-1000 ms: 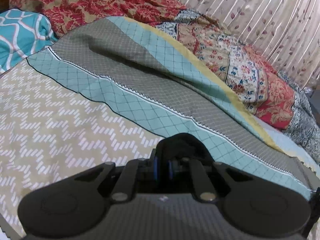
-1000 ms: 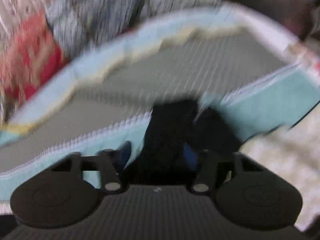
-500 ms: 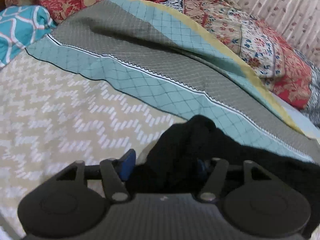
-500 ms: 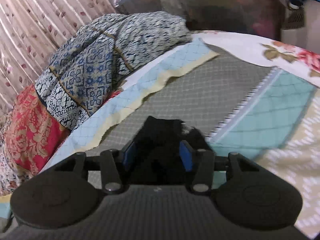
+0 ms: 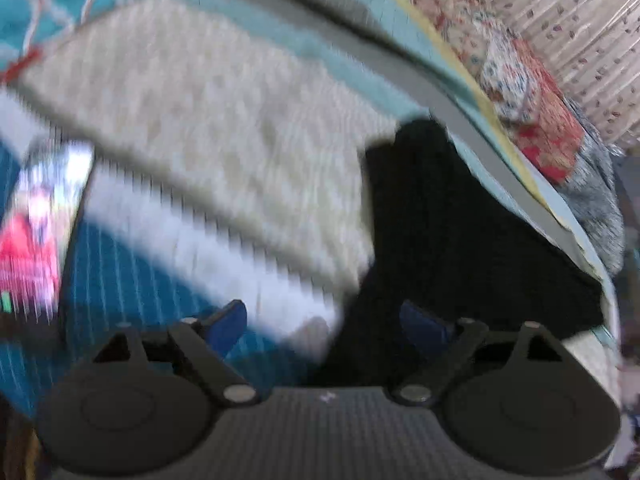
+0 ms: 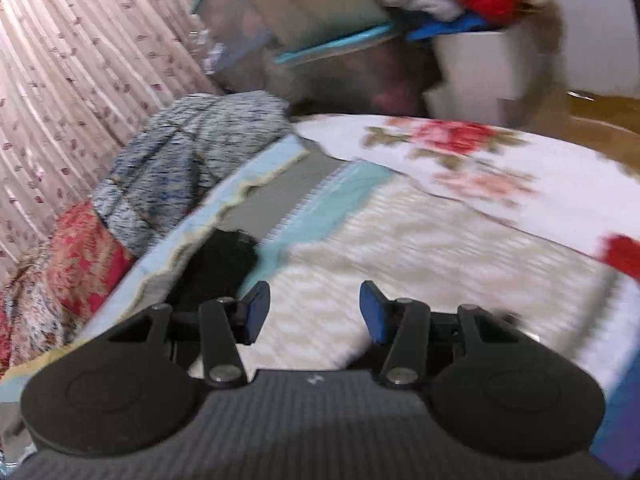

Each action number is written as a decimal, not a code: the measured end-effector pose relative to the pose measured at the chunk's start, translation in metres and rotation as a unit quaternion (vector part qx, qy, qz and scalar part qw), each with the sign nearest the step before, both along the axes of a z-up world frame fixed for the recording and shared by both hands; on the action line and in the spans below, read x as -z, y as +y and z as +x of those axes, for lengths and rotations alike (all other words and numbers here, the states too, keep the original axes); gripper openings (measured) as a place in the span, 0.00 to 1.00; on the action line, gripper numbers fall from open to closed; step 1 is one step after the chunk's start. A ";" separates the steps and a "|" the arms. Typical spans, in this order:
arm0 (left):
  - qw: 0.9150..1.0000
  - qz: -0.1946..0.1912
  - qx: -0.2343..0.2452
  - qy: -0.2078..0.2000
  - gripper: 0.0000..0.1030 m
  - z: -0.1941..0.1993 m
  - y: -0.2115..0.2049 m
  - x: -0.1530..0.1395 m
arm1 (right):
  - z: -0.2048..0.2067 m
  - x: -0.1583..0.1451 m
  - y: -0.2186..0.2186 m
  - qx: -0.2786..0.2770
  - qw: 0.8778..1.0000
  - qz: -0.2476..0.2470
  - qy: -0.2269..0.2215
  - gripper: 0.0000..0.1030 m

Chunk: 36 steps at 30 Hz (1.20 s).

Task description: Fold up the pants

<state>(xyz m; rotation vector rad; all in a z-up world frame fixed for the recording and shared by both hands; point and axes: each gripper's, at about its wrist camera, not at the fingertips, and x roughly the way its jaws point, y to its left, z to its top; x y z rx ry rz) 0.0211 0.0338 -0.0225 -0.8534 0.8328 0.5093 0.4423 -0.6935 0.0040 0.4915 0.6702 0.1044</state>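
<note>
The black pants lie in a dark heap on the patterned bedspread, right of centre in the blurred left wrist view. My left gripper is open, its blue pads wide apart, and the pants' near edge lies between and beside the right pad. In the right wrist view the pants show as a black lump just left of my right gripper, which is open and empty over the cream zigzag part of the bedspread.
Patterned quilts and a grey-blue blanket are piled along the curtain at the far side of the bed. A floral sheet covers the bed's end. A white bin with clothes stands beyond. A teal cushion lies at the left.
Both grippers have opened and let go of the black pants, which now lie on the bedspread. Both grippers have pulled back and swung, so both views are blurred.
</note>
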 end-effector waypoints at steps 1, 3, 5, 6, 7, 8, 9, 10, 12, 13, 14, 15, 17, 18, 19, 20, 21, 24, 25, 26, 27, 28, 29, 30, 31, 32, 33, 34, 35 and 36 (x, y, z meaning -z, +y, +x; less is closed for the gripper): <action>1.000 -0.010 0.008 0.000 0.91 -0.005 -0.006 0.004 | -0.006 0.000 -0.007 0.007 1.000 -0.005 0.008 0.51; 0.999 -0.028 0.014 -0.001 0.96 -0.011 -0.015 0.013 | -0.016 -0.002 -0.014 0.020 0.999 -0.034 0.014 0.51; 0.998 -0.063 0.018 -0.010 0.96 -0.013 -0.024 0.022 | -0.023 -0.004 -0.019 0.023 0.999 -0.045 0.013 0.51; 0.997 -0.076 0.018 -0.016 0.97 -0.014 -0.027 0.024 | -0.027 -0.004 -0.021 0.022 0.999 -0.042 0.011 0.51; 0.996 -0.084 0.019 -0.025 0.99 -0.013 -0.031 0.025 | -0.030 -0.004 -0.023 0.024 0.999 -0.040 0.010 0.51; 0.996 -0.085 0.019 -0.029 1.00 -0.013 -0.036 0.026 | -0.031 -0.003 -0.024 0.023 0.999 -0.039 0.011 0.51; 0.996 -0.082 0.018 -0.029 1.00 -0.012 -0.040 0.026 | -0.031 0.000 -0.027 0.018 0.999 -0.038 0.011 0.51; 0.997 -0.078 0.018 -0.024 0.98 -0.008 -0.043 0.027 | -0.028 0.003 -0.030 0.008 0.999 -0.038 0.012 0.52; 0.998 -0.064 0.020 -0.012 0.81 -0.003 -0.049 0.027 | -0.018 0.008 -0.028 -0.003 0.999 -0.050 0.017 0.53; 0.998 -0.060 0.025 -0.007 0.56 0.000 -0.051 0.026 | -0.012 0.011 -0.025 -0.008 0.998 -0.057 0.024 0.54; 0.997 -0.067 0.030 0.000 0.40 0.003 -0.053 0.026 | -0.003 0.015 -0.022 -0.015 0.997 -0.064 0.031 0.54; 0.997 -0.072 0.027 0.007 0.33 0.003 -0.053 0.028 | 0.002 0.018 -0.018 -0.023 0.996 -0.073 0.035 0.55; 0.997 -0.072 0.021 0.023 0.20 0.001 -0.056 0.028 | 0.012 0.024 -0.007 -0.035 0.992 -0.115 0.047 0.55; 0.997 -0.068 0.018 0.024 0.19 0.000 -0.058 0.026 | 0.013 0.026 -0.002 -0.041 0.989 -0.135 0.051 0.55; 0.997 -0.066 0.016 0.022 0.18 -0.001 -0.059 0.024 | 0.016 0.028 0.001 -0.057 0.985 -0.154 0.053 0.55; 0.998 -0.065 0.015 0.021 0.17 -0.002 -0.060 0.022 | 0.019 0.031 0.003 -0.081 0.980 -0.170 0.057 0.55; 0.998 -0.064 0.013 0.021 0.17 -0.003 -0.061 0.019 | 0.019 0.034 0.007 -0.099 0.976 -0.184 0.067 0.55; 0.998 -0.060 0.012 0.025 0.17 -0.002 -0.062 0.015 | 0.021 0.046 0.010 -0.141 0.951 -0.258 0.095 0.53; 0.998 -0.059 0.011 0.029 0.20 0.000 -0.063 0.014 | 0.019 0.046 0.009 -0.148 0.948 -0.271 0.085 0.55; 0.998 -0.058 0.009 0.033 0.23 0.002 -0.063 0.014 | 0.018 0.044 0.006 -0.151 0.949 -0.268 0.071 0.55; 0.998 -0.057 0.004 0.038 0.27 0.003 -0.063 0.015 | 0.018 0.041 0.003 -0.151 0.953 -0.256 0.065 0.58; 0.998 -0.056 0.004 0.041 0.42 0.006 -0.063 0.016 | 0.019 0.040 0.001 -0.155 0.956 -0.242 0.064 0.62; 0.997 -0.057 0.007 0.045 0.52 0.008 -0.064 0.018 | 0.020 0.041 0.001 -0.164 0.956 -0.234 0.066 0.62; 0.997 -0.056 0.010 0.046 0.50 0.011 -0.066 0.020 | 0.020 0.042 0.006 -0.171 0.953 -0.239 0.075 0.61; 0.997 -0.054 0.014 0.050 0.38 0.013 -0.068 0.023 | 0.022 0.047 0.010 -0.181 0.946 -0.253 0.090 0.49; 0.997 -0.052 0.018 0.054 0.18 0.015 -0.070 0.024 | 0.023 0.054 0.015 -0.196 0.937 -0.271 0.106 0.37; 0.997 -0.052 0.020 0.054 0.15 0.016 -0.071 0.024 | 0.020 0.058 0.020 -0.209 0.928 -0.290 0.108 0.22; 0.997 -0.052 0.018 0.050 0.13 0.016 -0.071 0.022 | 0.016 0.056 0.022 -0.217 0.926 -0.292 0.099 0.17; 0.998 -0.049 0.013 0.043 0.12 0.014 -0.068 0.016 | 0.012 0.052 0.022 -0.221 0.929 -0.281 0.092 0.16; 0.998 -0.049 0.009 0.036 0.12 0.013 -0.066 0.010 | 0.010 0.044 0.019 -0.219 0.936 -0.263 0.081 0.15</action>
